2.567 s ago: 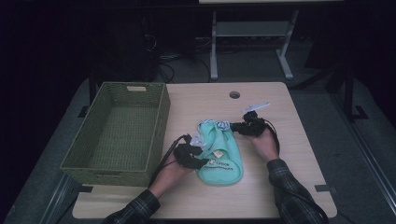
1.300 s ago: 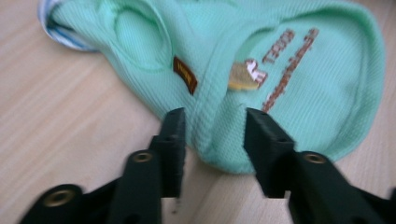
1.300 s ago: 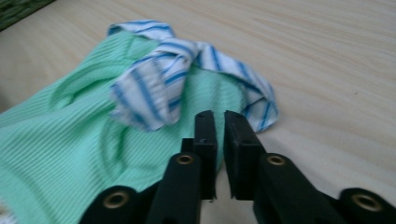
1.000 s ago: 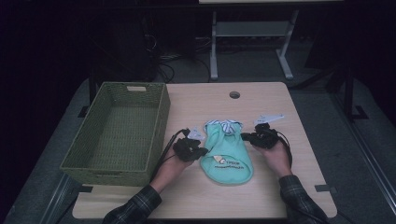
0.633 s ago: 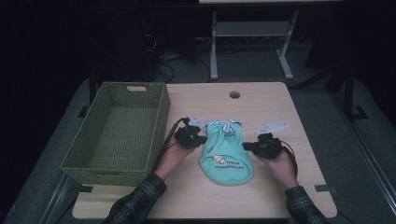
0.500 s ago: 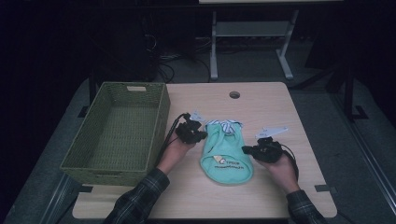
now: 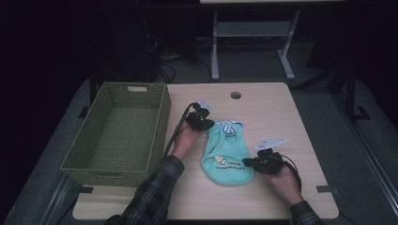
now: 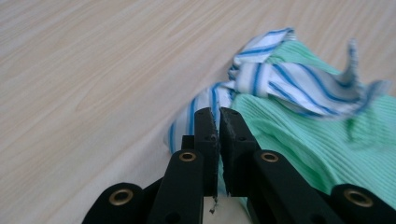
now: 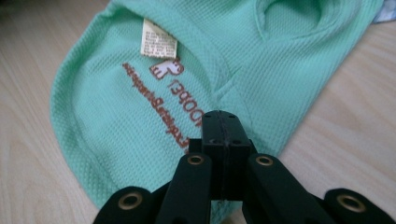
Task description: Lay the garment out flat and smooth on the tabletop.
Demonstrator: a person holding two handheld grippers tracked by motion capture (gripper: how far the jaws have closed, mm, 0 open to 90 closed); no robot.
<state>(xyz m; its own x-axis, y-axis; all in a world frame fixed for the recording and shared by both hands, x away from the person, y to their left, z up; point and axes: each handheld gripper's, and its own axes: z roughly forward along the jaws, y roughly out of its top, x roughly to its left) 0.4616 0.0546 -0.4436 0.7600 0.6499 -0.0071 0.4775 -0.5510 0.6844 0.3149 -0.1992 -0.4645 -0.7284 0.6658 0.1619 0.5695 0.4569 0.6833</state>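
A small mint-green garment [image 7: 227,152] with a blue-and-white striped collar [image 7: 230,126] lies flat in the middle of the table, brown print and a white label [image 9: 159,38] facing up. My left gripper [image 7: 211,124] is at its upper left corner. Its jaws [image 8: 218,112] have just been opening and stand a thin slit apart. The striped trim [image 8: 280,79] lies just past the tips, and I see no cloth in the slit. My right gripper [image 7: 247,164] is at the garment's lower right edge. Its jaws [image 9: 223,114] are pressed shut above the green cloth [image 9: 116,107].
A woven green basket [image 7: 162,117] stands on the left of the table, close to my left forearm. Bare wood [image 7: 281,112] stretches right of the garment, with a round cable hole [image 7: 235,95] near the far edge. A metal stand [image 7: 248,47] sits on the floor beyond.
My left gripper has slid away from me along the garment's left side to the collar. My right gripper has come back toward me to the lower right hem. The garment lies flatter.
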